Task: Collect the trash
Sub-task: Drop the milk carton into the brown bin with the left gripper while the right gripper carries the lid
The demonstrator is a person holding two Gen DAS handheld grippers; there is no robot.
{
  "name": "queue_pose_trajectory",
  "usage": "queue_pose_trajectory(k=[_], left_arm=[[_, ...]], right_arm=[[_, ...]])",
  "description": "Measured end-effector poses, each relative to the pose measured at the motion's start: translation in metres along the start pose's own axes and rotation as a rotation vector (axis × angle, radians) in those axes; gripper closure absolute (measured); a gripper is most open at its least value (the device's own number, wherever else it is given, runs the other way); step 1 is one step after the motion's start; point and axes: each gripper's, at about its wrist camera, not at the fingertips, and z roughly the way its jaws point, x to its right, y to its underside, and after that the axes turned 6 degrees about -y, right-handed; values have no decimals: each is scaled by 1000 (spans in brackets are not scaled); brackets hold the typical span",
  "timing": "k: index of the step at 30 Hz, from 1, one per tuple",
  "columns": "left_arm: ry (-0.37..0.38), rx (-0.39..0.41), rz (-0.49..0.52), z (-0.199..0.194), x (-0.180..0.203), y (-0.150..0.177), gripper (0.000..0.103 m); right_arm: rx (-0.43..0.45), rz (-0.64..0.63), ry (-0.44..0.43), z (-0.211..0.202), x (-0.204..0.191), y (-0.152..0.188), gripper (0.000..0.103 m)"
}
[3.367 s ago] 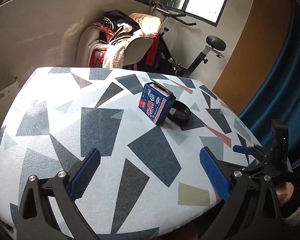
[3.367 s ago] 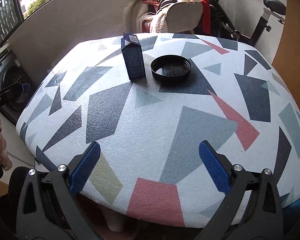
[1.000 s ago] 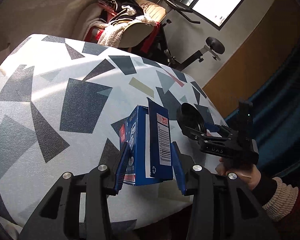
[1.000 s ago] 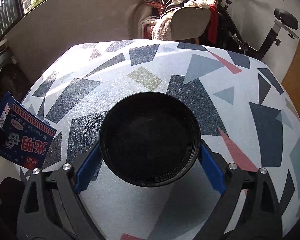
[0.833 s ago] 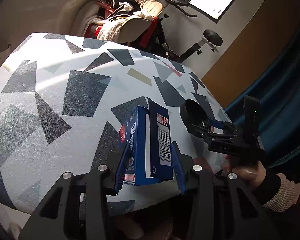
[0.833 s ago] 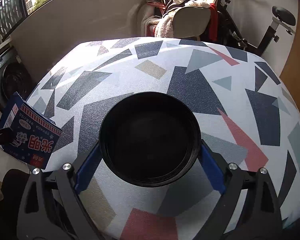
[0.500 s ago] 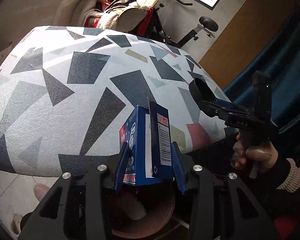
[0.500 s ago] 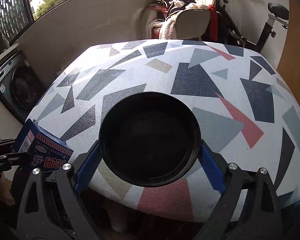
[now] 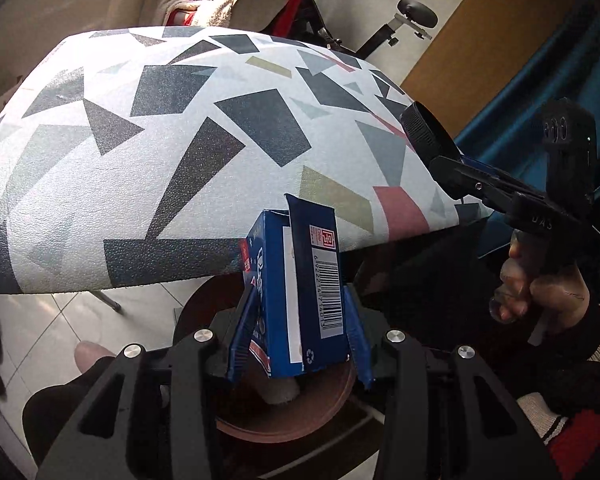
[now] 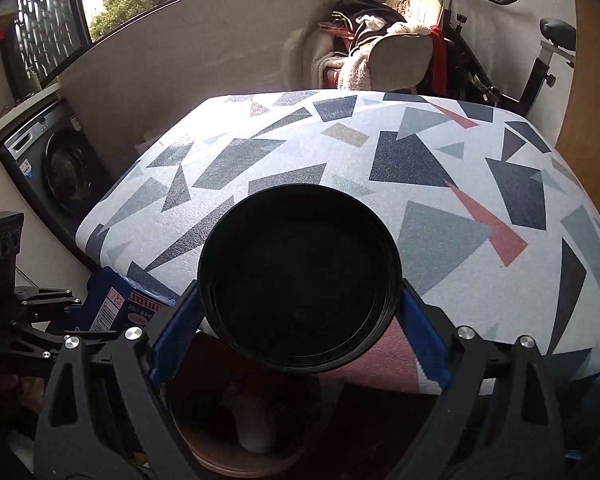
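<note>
Here, both claws are past the bench (image 9: 180,160) edge, above a brown bin (image 10: 204,432): left claw (image 9: 296,344) grips a blue carton (image 9: 296,292), right claw (image 10: 300,320) clamps a black lid (image 10: 300,276). Next move: release both into it.

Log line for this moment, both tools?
left tool: holds blue carton | right tool: holds black lid | both above brown bin

Left black plastic two-finger gripper (image 9: 296,344): blue pads, silver round screws on the finger arms. Right black plastic two-finger gripper (image 10: 298,334): same blue pads, silver screws, embossed lettering on its side, black camera block on top. Right hand (image 9: 540,292): dark sleeve, cream ribbed cuff, red patch nearer.
</note>
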Motion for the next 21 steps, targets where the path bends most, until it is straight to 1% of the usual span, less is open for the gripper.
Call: queue_pose_trajectory(k=[5,7,9,10,11,12,14,15,16,17,19,21], left_arm=[[2,-7,21,0,8,5,61],[3,-14,20,2,9,6,57],[7,-13,12,4,8,6,43],[1,-4,9,3,8,6,37],[-12,9,6,1,8,5,29],[-31,25,4,-1,8,4,24],[-77,62,-1,-7,6,1,19],[-99,83,-13,-11,4,0,15],[-115,103,-31,-16,1,-1,13],[-122,123,-51,-21,-3,-2,10],[-124,150,-81,-29,-8,-3,9],[-128,166,-85,-37,-11,-5,7]], right_arm=[[1,7,-9,-6,2,3,12],[4,15,-15,-8,3,5,12],[2,21,-17,-8,4,7,12],[-1,23,-17,-8,4,8,12],[-4,24,-18,-7,4,9,12],[-6,25,-19,-7,4,11,12],[-14,21,-19,-5,3,14,12],[-19,16,-20,-4,2,16,12],[-25,10,-20,-3,1,17,12],[-31,3,-20,-1,-1,18,12],[-41,-17,-21,1,-5,19,12],[-49,-42,-25,2,-12,20,12]])
